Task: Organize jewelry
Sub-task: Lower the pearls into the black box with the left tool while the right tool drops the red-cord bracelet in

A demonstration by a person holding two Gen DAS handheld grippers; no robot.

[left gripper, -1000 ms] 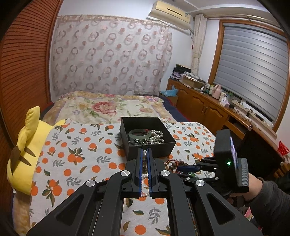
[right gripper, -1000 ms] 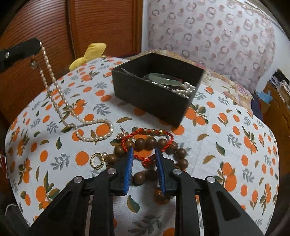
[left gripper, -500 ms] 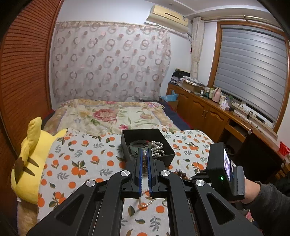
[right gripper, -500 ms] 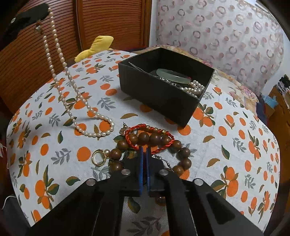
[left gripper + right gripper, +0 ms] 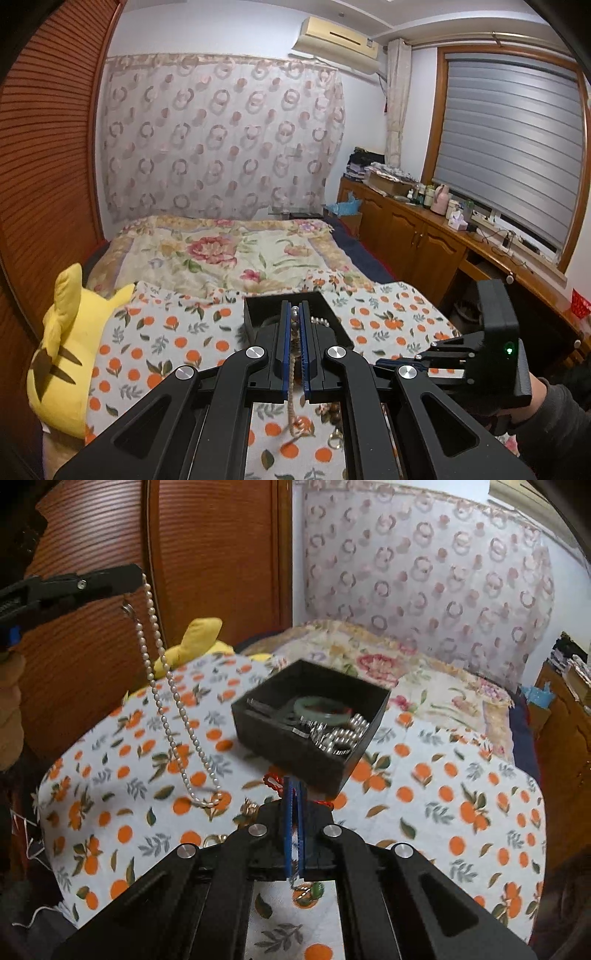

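A green bangle [image 5: 322,709] already lies in the black square box [image 5: 295,746]; the left gripper [image 5: 294,314] pinches a white pearl necklace [image 5: 173,709], and the right gripper [image 5: 293,794] pinches a red cord bracelet [image 5: 272,781].

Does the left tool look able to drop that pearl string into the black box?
Probably yes. The left tool holds the pearl necklace lifted, hanging freely beside the black box, whose top is open. Nothing stands between them.
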